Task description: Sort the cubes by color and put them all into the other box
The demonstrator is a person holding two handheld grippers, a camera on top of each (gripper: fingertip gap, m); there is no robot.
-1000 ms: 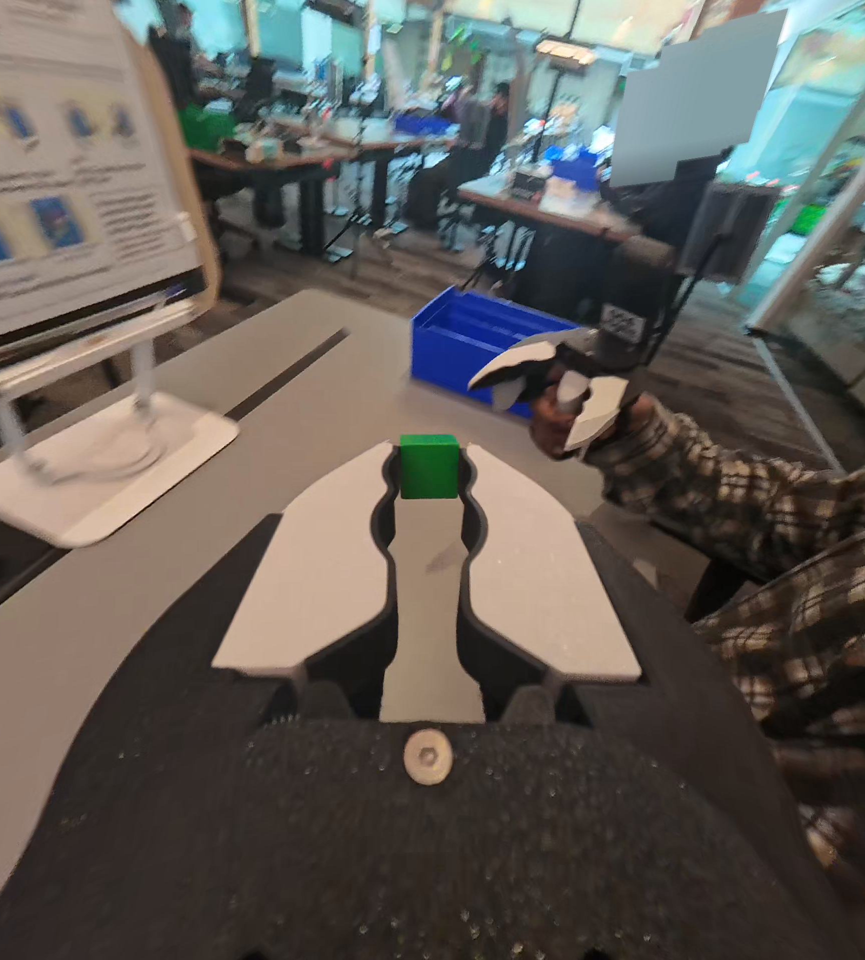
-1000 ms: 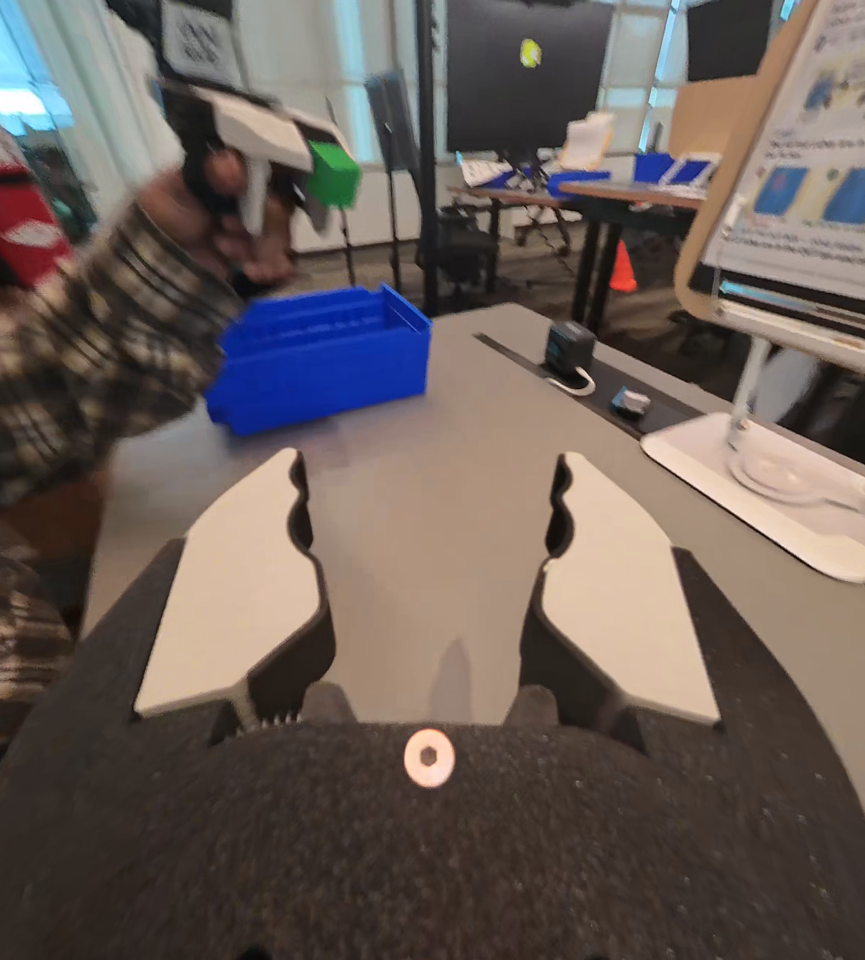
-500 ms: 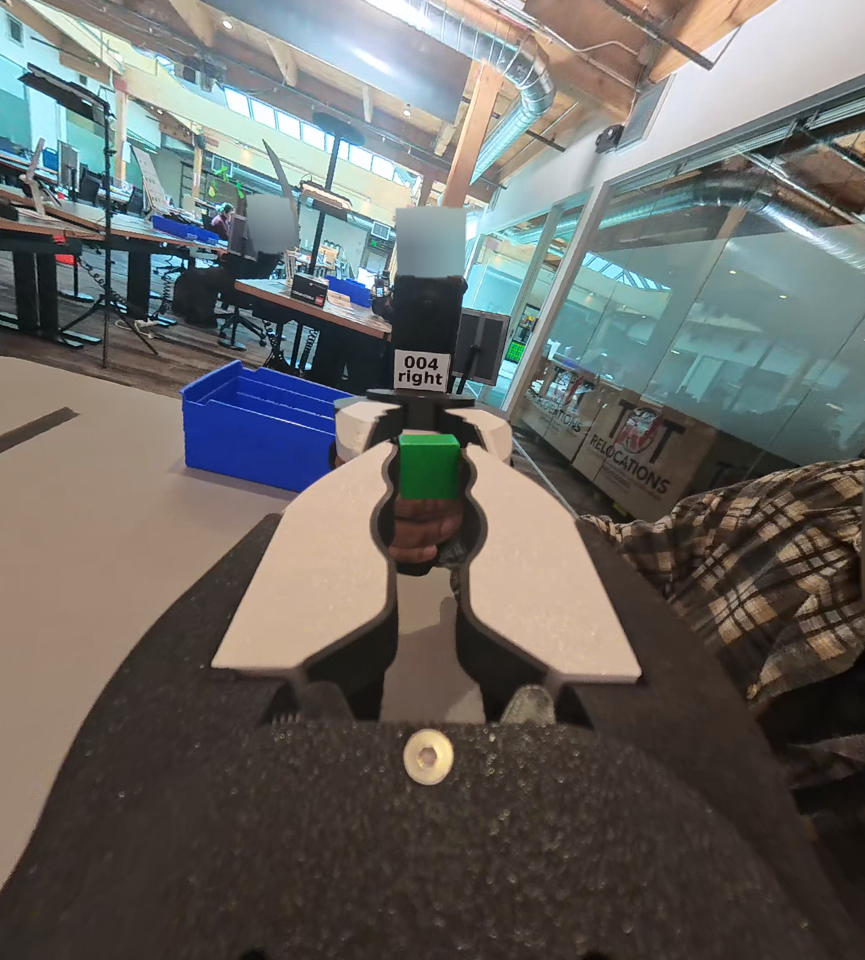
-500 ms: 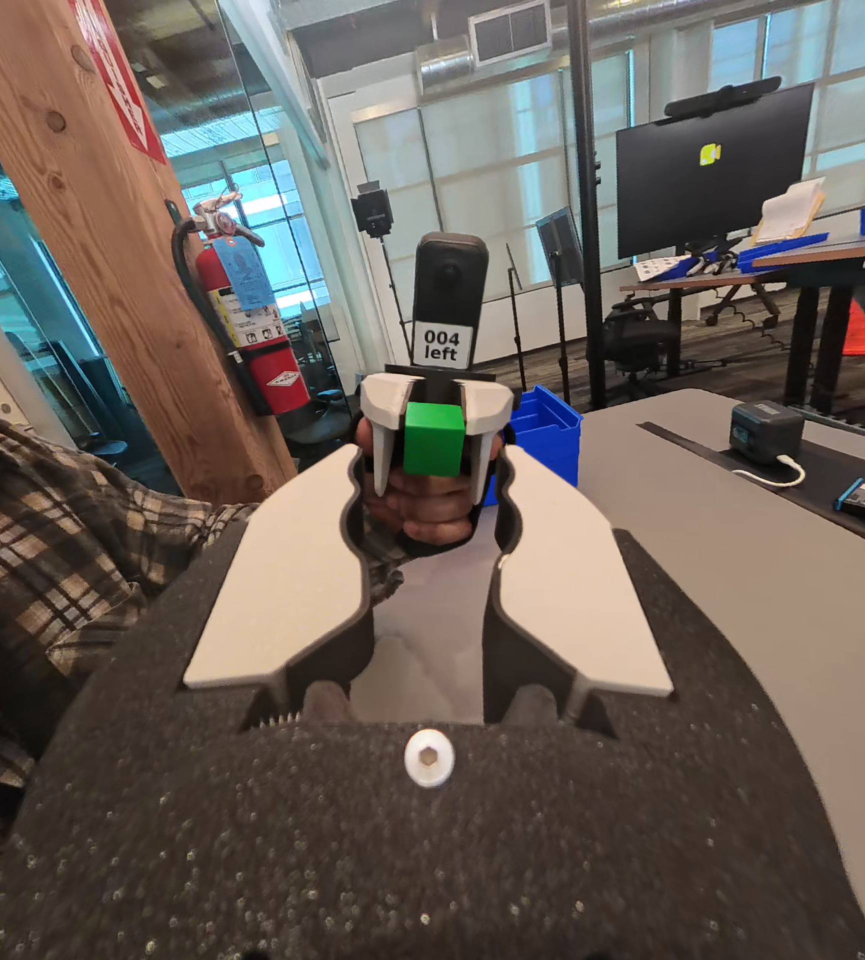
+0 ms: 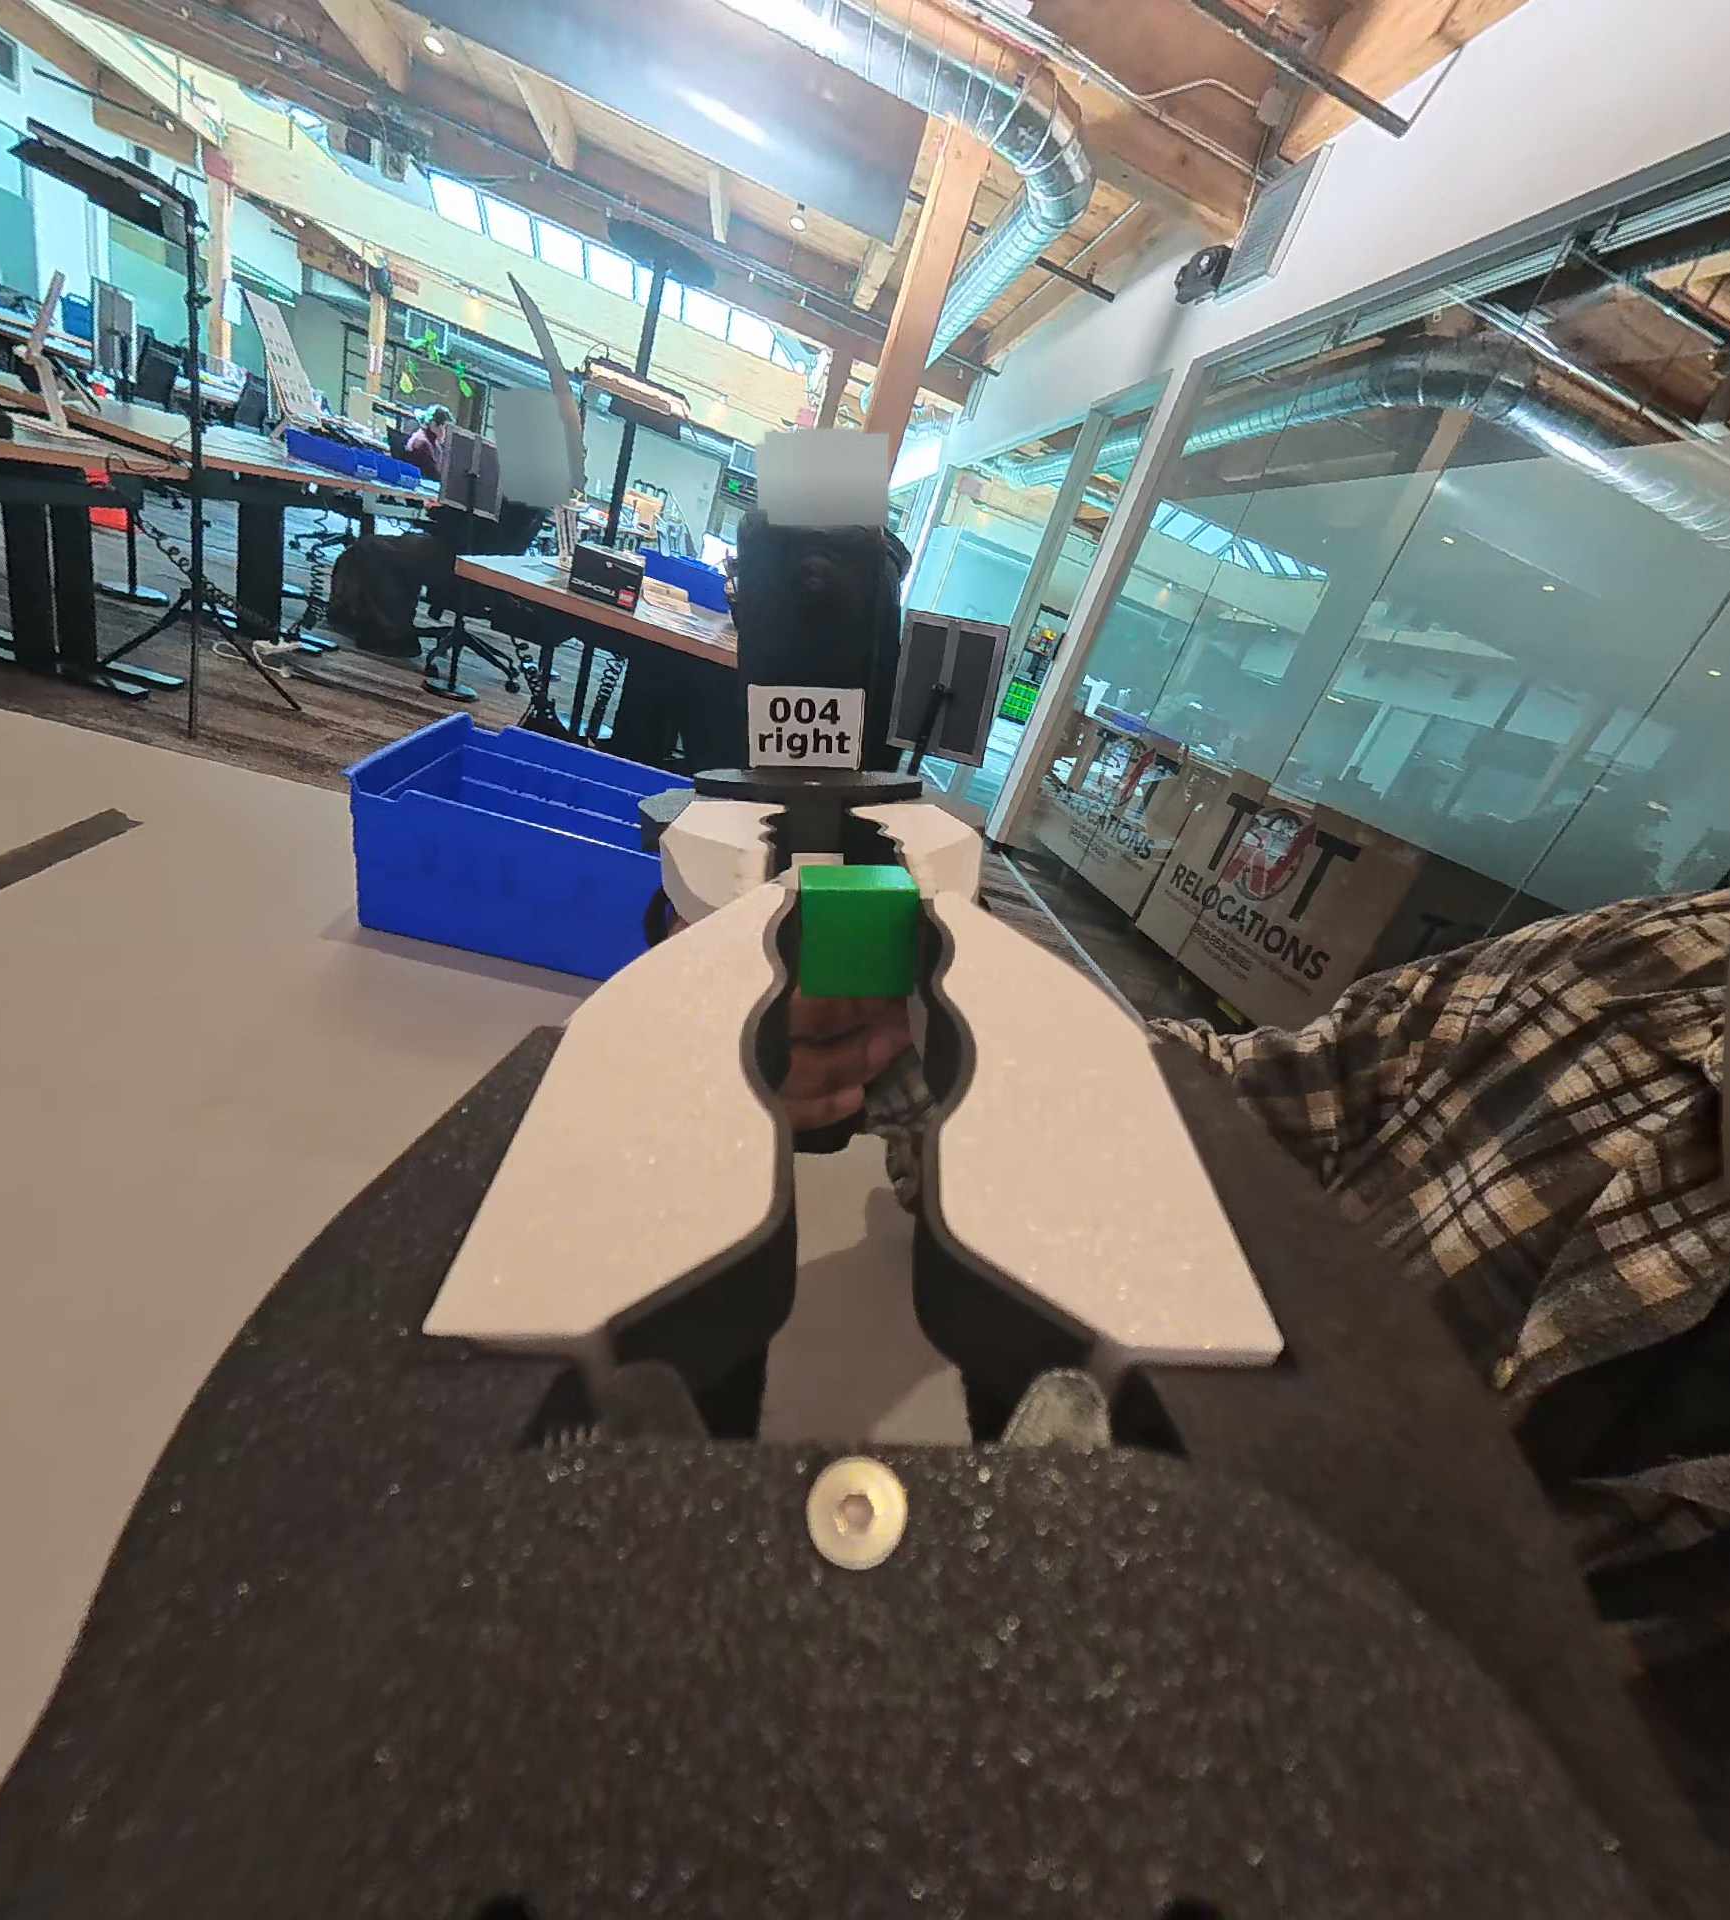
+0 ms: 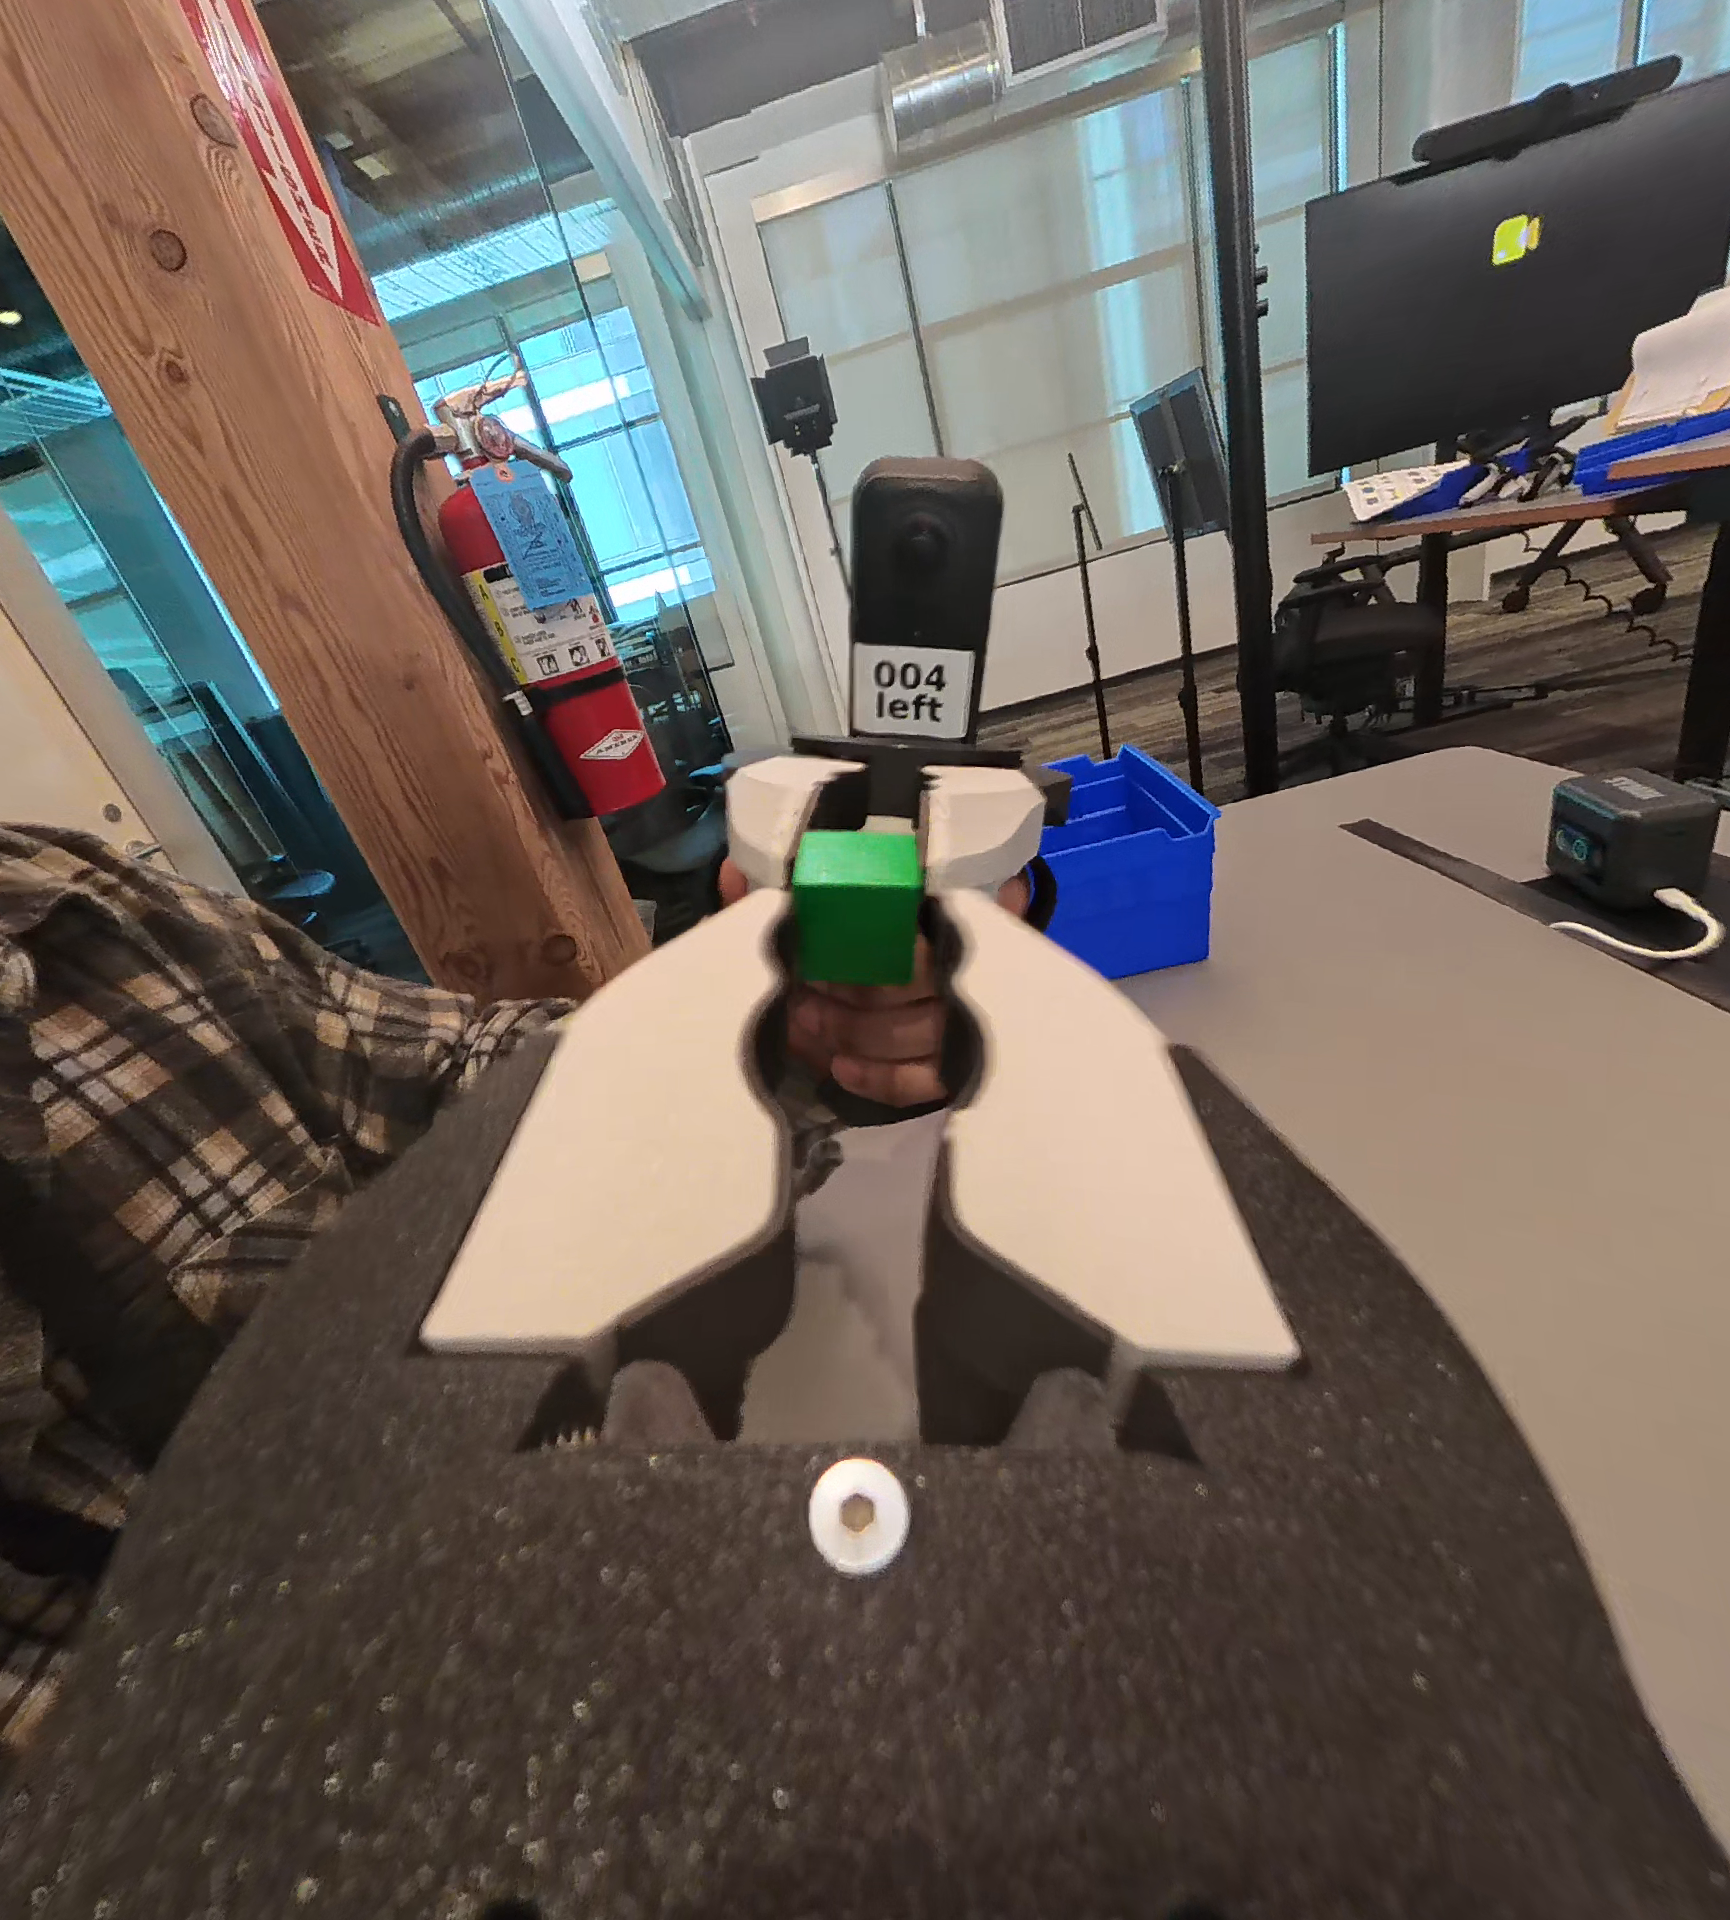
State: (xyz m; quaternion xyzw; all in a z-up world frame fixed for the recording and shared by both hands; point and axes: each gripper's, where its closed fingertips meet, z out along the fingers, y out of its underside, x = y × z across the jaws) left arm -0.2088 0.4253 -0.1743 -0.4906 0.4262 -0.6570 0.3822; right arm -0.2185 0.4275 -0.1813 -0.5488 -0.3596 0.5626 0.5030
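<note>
Since half a second ago the right gripper (image 5: 819, 831) comes closer to the green cube (image 5: 858, 932), which the left gripper (image 5: 858, 940) pinches. From the right view its own fingers (image 6: 1048, 1091) close narrowly around that cube (image 6: 856, 925) (contact unclear); releasing early may drop it outside the blue box (image 6: 1131, 873).

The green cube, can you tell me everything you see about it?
The green cube is small, plain, solid green, with sharp edges and a smooth matte look. It is held level in the air above the grey table. The left gripper pinches its sides, and the right gripper jaws have closed around it from the opposite side. The blue box sits behind it.
</note>
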